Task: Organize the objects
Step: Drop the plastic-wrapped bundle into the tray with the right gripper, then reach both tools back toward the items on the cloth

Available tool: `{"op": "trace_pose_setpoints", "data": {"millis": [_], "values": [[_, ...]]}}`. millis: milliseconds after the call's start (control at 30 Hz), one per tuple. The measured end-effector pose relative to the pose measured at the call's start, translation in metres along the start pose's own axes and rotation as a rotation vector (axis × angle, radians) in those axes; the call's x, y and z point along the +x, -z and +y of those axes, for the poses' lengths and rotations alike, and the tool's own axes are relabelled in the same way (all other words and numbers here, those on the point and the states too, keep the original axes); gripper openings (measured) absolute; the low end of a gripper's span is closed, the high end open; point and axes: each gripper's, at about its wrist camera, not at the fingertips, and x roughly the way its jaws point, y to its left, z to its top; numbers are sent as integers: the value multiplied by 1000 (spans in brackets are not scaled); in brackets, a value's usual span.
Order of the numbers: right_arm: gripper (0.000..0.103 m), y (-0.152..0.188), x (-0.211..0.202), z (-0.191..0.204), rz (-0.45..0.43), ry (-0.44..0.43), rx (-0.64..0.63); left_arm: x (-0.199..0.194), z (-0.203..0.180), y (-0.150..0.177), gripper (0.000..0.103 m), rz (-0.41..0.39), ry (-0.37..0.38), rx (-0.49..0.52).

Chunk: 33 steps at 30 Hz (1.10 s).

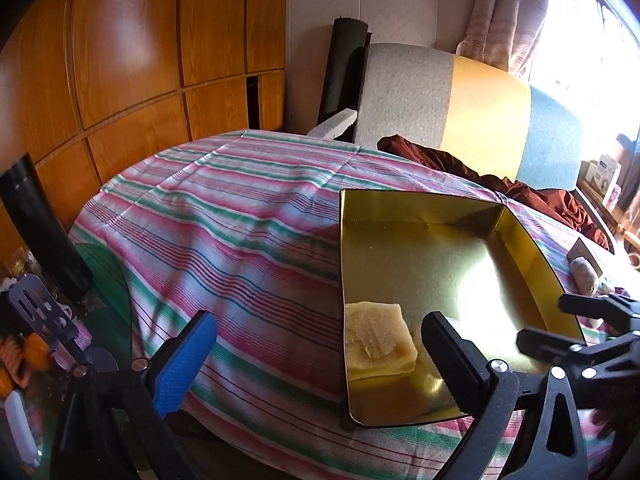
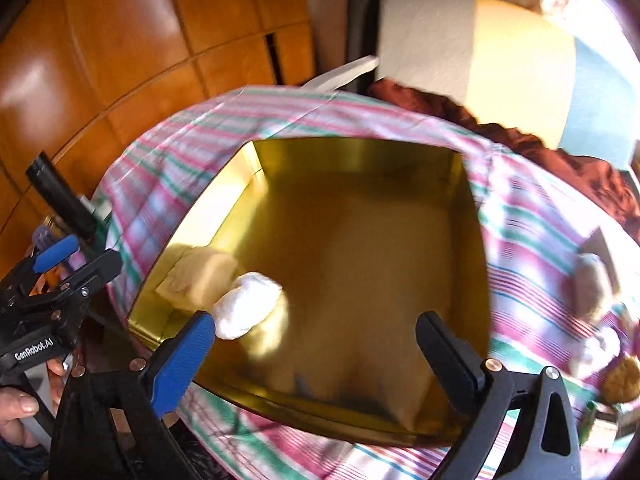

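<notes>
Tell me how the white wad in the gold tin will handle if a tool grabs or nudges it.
The white wad looks crumpled and puffy, so it probably squashes and weighs little. On the shiny gold tin floor it may slide or roll sooner than lift. It lies right by the yellow sponge, which a nudge could disturb.

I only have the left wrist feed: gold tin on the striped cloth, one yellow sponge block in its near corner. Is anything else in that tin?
Observer: Yes. The right wrist view shows a white wad lying on the gold tin floor beside the yellow sponge block; in your feed the left gripper's finger hides most of it.
Operator: Is the right gripper holding anything?
Observer: No. The right gripper is open and empty, poised above the tin.
Operator: Anything left outside the tin?
Observer: A pale lump lies on the striped cloth right of the tin, with more blurred items beyond it.
</notes>
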Motion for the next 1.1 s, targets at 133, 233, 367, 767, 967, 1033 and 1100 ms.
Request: {"op": "trace_pose_setpoints", "data": {"millis": [133,233,367,767,967,1033,1100], "values": [[103,9,-20,-34,-28,65,83,-8,-8,-3,103,-28,0,34],[103,20,-36,-64,-40,119,155,-14,-15,-5,103,-42,10,55],[103,38,-57,-107,-48,202,251,-20,-28,-6,103,-55,20,95],[103,82,-116,-224,-128,384,514,-46,-66,-9,103,-104,57,205],[103,107,-131,-259,-184,356,650,-52,-87,-11,103,-118,81,251],[103,115,-134,-266,-206,318,706,-52,-93,-12,103,-117,92,267],[103,117,-135,-270,-237,277,741,-52,-100,-13,103,-117,102,283]]}}
